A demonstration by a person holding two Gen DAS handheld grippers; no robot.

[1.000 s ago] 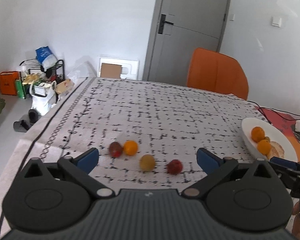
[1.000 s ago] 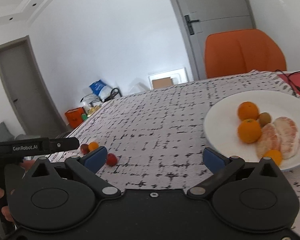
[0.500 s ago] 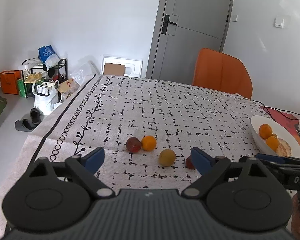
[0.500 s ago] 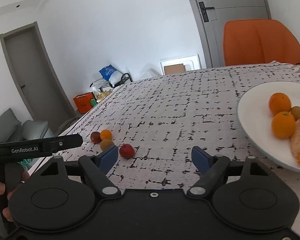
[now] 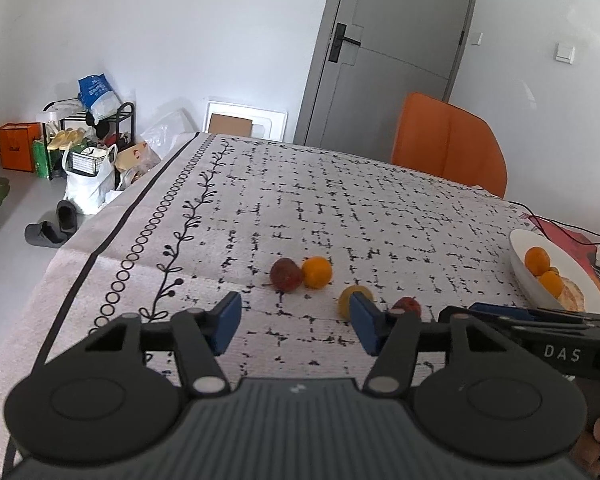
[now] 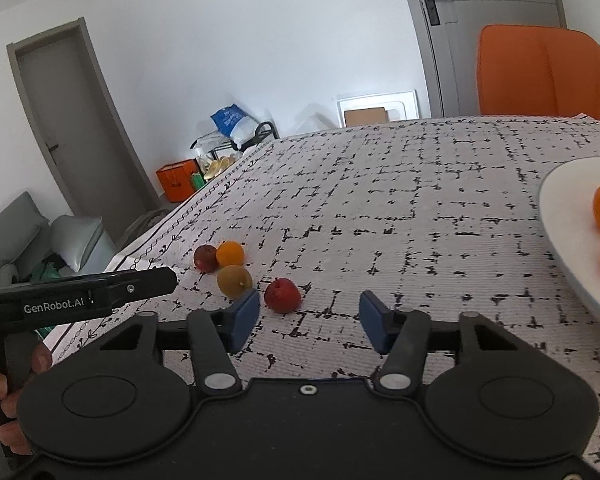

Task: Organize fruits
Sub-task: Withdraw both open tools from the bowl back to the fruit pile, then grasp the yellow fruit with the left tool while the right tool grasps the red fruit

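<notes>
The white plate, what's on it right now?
The plate holds two oranges, a small brownish fruit and peeled citrus segments. The near part is hidden behind the right gripper.

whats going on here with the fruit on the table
A person holds a two-finger gripper in each hand over a patterned tablecloth, sorting fruit. Four small loose fruits lie on the cloth: a dark red one, a small orange one, a yellowish one and a bright red one. A white plate already holds oranges. The left gripper and right gripper are closing, with nothing between their jaws.
</notes>
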